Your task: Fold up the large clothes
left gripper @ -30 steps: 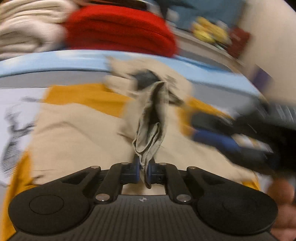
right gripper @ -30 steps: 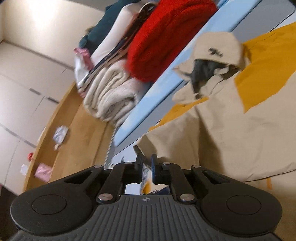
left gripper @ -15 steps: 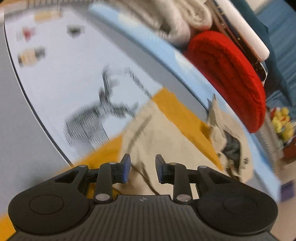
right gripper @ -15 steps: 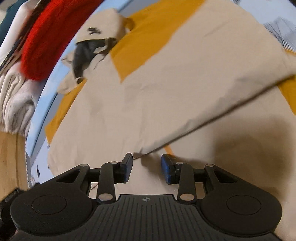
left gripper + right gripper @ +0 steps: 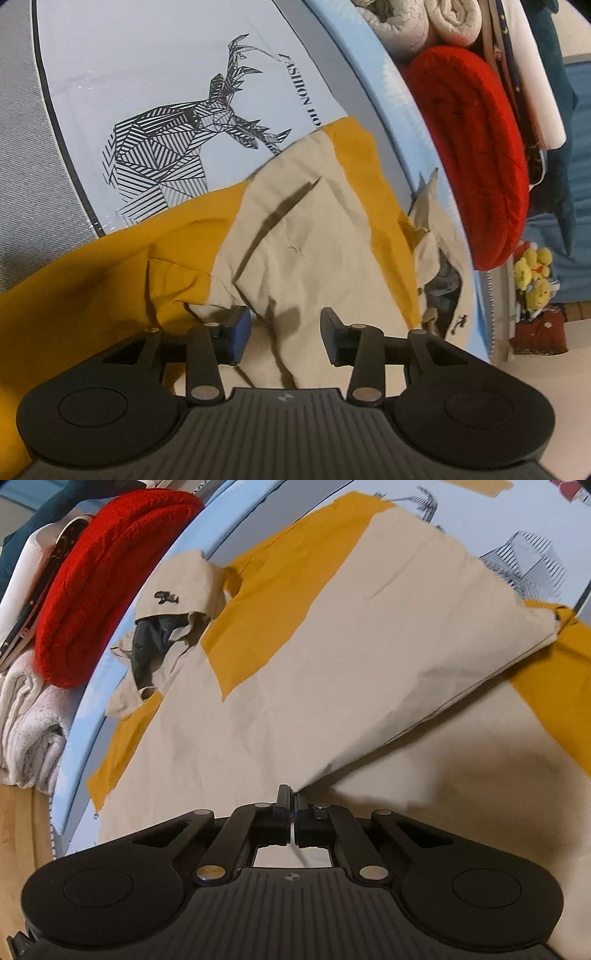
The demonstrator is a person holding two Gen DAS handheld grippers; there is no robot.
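on the bed: we have the jacket [image 5: 280,686], beige with mustard panels, spread on a printed sheet [image 5: 155,66], its hood [image 5: 173,602] toward the far edge near a red blanket [image 5: 107,572] and rolled towels [image 5: 29,716].
step: we judge we are at an early fold, with one flap of the jacket already lying across the body and its slanted edge running down to our right gripper [image 5: 293,805].
right fingers: clenched tight on the jacket, with that edge of beige cloth caught between them; the fabric pulls taut from the pinch up toward the far corner.
left fingers: released and still spreading, our left gripper [image 5: 284,332] poised over a wrinkled beige ridge beside a mustard panel; cloth lies beneath the gap, but the pads [image 5: 240,328] do not press on it.
next move: we think the left must settle on an edge level with the right's pinch and close, so both hands can carry the flap evenly.
caution: we see creases under the left gripper, so a careless pinch could take two layers.
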